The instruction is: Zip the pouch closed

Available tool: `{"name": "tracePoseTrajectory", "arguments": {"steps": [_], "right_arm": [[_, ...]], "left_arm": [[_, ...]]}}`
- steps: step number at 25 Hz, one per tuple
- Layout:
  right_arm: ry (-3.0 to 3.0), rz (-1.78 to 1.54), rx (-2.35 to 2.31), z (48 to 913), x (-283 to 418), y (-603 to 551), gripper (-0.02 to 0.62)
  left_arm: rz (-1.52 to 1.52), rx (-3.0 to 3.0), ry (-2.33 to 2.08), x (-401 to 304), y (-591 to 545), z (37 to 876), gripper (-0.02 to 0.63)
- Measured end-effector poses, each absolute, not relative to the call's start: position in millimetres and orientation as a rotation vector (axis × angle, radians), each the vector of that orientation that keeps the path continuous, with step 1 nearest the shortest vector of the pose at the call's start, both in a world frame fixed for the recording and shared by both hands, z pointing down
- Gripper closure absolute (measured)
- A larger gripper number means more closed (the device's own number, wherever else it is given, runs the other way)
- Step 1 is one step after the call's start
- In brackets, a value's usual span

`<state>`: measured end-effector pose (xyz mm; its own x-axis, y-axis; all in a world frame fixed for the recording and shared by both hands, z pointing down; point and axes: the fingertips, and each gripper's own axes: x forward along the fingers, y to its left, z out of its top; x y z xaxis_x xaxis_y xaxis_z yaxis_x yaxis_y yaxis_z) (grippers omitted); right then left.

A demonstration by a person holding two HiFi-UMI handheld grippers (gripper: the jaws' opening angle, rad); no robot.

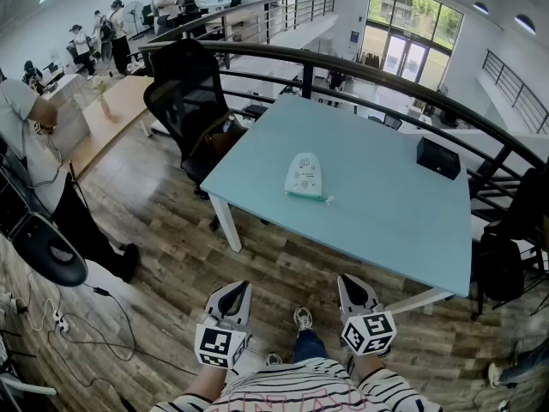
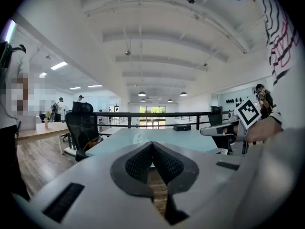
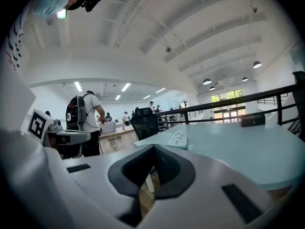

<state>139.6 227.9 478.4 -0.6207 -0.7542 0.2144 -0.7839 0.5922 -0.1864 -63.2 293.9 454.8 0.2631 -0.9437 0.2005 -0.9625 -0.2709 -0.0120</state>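
Setting: an upper-level floor with a wooden floor and a curved black railing behind the work area.
Table: the pale blue table stood ahead of the person and well apart from both grippers.
Pouch: the small white pouch lay flat on the table top, toward the table's left half, with a teal strip along its near edge. Whether the zip was open or closed could not be made out at this range.
Left gripper: the left gripper was held low in front of the body, short of the table edge and pointing toward it. Its jaws were clenched tip to tip with nothing between them.
Right gripper: the right gripper was held beside the left one at the same height. Its jaws were also pressed together and held nothing.
Other items: a black box sat near the table's far right corner, well apart from the pouch. A black office chair stood against the table's left side.
People: a bystander stood at the left edge of the head view, with more people at desks farther back.
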Motion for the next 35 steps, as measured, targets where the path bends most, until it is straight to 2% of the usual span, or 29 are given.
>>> {"name": "tracePoseTrajectory", "arguments": {"steps": [6, 9, 11, 13, 35], "right_arm": [[-2.711, 0.391, 1.268, 481, 136, 192, 0.565], [-2.687, 0.385, 1.237, 489, 133, 169, 0.561], [-2.678, 0.380, 1.223, 493, 134, 151, 0.552], [-2.670, 0.392, 1.200, 497, 135, 132, 0.481], [-2.588, 0.439, 1.017, 545, 139, -58, 0.480]], "left_arm": [[0.255, 2.426, -1.750, -52, 254, 463, 0.567], [0.274, 2.415, -1.708, -49, 226, 472, 0.465], [0.284, 2.411, -1.691, -46, 206, 475, 0.459], [0.304, 2.410, -1.673, -41, 187, 479, 0.455], [0.415, 2.300, -1.677, -31, 12, 507, 0.453]]}}
